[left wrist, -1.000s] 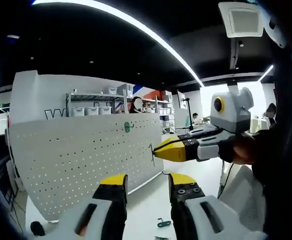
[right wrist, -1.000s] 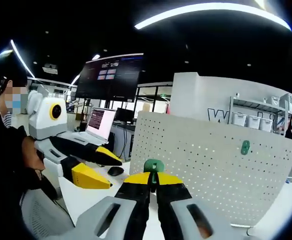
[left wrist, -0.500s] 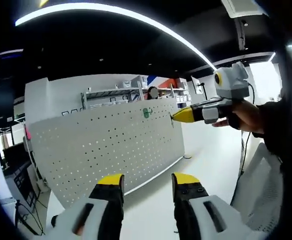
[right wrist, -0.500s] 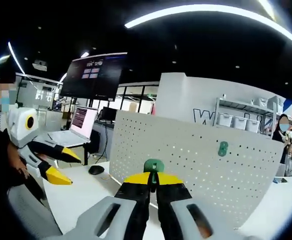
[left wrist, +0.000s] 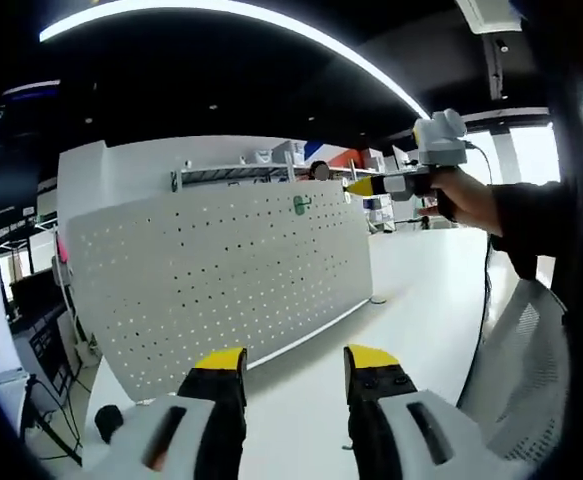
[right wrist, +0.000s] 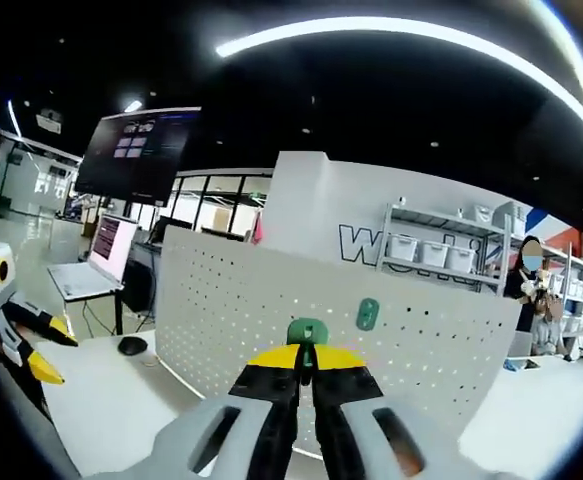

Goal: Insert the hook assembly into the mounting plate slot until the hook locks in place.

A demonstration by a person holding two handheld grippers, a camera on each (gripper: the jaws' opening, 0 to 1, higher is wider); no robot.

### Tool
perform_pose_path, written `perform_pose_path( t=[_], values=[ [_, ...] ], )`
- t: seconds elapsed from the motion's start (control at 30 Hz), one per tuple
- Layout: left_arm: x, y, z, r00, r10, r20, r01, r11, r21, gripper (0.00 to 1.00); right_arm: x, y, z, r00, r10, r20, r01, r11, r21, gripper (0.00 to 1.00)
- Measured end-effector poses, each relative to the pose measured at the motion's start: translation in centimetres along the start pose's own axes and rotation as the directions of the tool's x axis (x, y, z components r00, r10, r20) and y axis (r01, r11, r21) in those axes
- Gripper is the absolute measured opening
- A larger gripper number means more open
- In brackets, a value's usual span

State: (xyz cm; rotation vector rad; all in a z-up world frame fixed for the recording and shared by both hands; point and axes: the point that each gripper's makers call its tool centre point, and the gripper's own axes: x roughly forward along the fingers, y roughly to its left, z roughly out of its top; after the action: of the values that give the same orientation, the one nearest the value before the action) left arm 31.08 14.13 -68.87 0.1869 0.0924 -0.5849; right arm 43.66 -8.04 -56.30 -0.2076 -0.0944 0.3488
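The white pegboard point(right wrist: 301, 330) stands upright on the table point(left wrist: 411, 290) (one green hook point(right wrist: 368, 314) already hangs high on it). The right gripper point(right wrist: 307, 358), jaws pinching a second green hook point(right wrist: 307, 331), faces the board; best to square the prongs to a hole row, then press straight in. The left gripper point(left wrist: 293, 365) waits with jaws spread, holding nothing.

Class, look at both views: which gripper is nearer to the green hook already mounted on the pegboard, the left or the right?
Right. The right gripper is raised beside the green hook near the pegboard's top edge; the left gripper is low, well back from it.
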Motion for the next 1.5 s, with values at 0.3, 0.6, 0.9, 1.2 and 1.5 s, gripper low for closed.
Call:
perform_pose_path(
  t=[0.3,0.6,0.9,1.2,1.5],
  values=[
    [0.1,0.0,-0.5,1.0,0.001,-0.015,-0.001,1.0,-0.005,0.4,1.9,-4.0,0.6,0.996,-0.089,0.022,0.089,0.996,0.004,0.01],
    [0.2,0.1,-0.8,1.0,0.004,-0.018,-0.004,1.0,-0.009,0.4,4.7,-7.0,0.2,0.989,-0.15,0.016,0.149,0.989,0.014,0.01],
    [0.0,0.5,-0.8,1.0,0.018,-0.021,-0.019,1.0,-0.023,0.4,7.6,-8.7,-0.5,0.986,-0.166,-0.001,0.166,0.985,0.039,0.01],
    [-0.2,0.9,-0.8,0.999,0.034,-0.03,-0.035,0.999,-0.025,0.4,9.5,-9.6,-2.0,0.984,-0.178,-0.023,0.179,0.982,0.058,0.01],
    [-0.2,1.3,-1.0,0.998,0.048,-0.036,-0.05,0.998,-0.033,0.39,10.6,-10.1,-2.3,0.981,-0.192,-0.025,0.193,0.979,0.072,0.01]
  ],
)
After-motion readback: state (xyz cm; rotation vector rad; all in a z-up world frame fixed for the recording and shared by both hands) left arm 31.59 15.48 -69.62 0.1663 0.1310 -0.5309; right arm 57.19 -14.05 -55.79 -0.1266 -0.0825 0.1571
